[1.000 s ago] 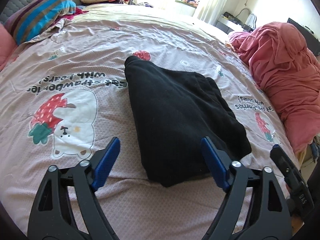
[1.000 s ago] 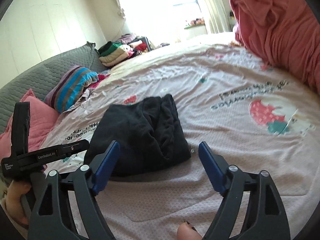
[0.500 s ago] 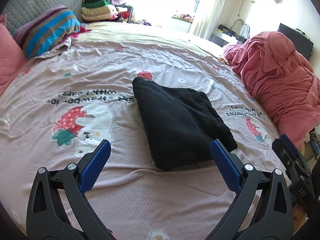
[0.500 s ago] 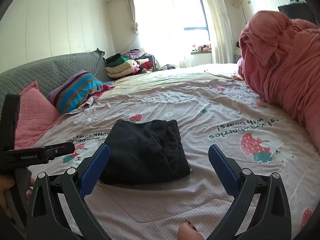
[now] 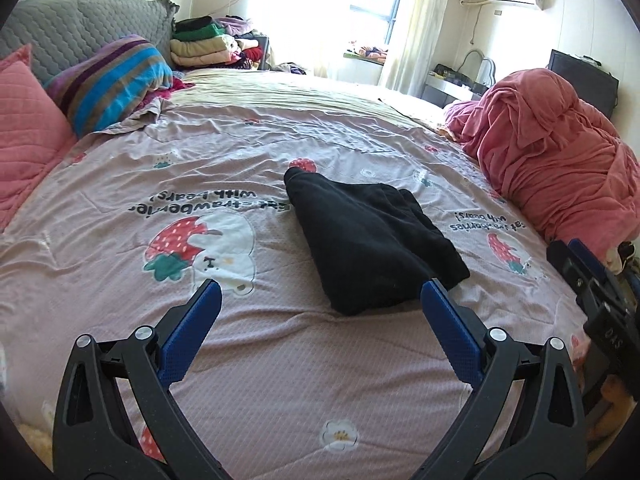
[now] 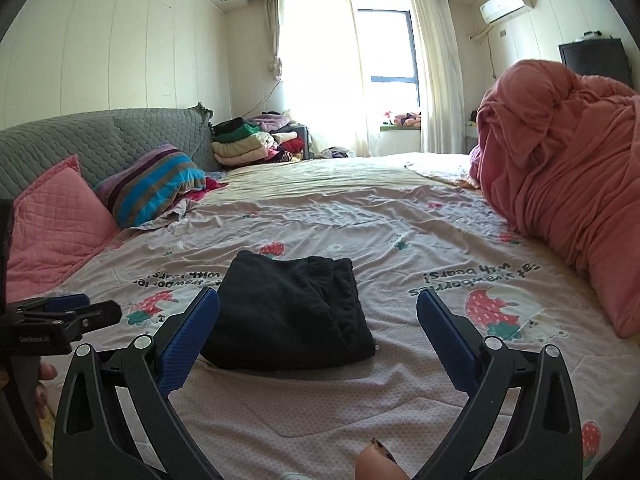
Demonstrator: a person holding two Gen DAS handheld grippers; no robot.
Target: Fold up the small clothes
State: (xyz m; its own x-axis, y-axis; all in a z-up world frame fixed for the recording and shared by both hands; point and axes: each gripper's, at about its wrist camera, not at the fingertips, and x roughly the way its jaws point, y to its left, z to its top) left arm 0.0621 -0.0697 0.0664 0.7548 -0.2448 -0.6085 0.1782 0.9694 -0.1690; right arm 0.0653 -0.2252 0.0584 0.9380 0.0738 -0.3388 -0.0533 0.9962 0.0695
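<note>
Black garment [image 5: 372,240] lies folded on the strawberry-print bedspread [image 5: 248,152], centre of frame in both views, nothing touching it. Its near-left corner is covered by a blue pad in the right wrist view.

Left gripper [image 5: 318,296]: jaws just opened, now wide, empty, short of the cloth. Right gripper [image 6: 318,304]: same, wide after opening, nothing between the pads.

Right gripper body cut off at the left view's right edge. A fingertip [image 6: 376,462] shows bottom centre only in the right view, plus the ceiling. Red blanket heap [image 5: 556,152] at right, striped pillow [image 5: 112,80] upper left. Window area blown out.
</note>
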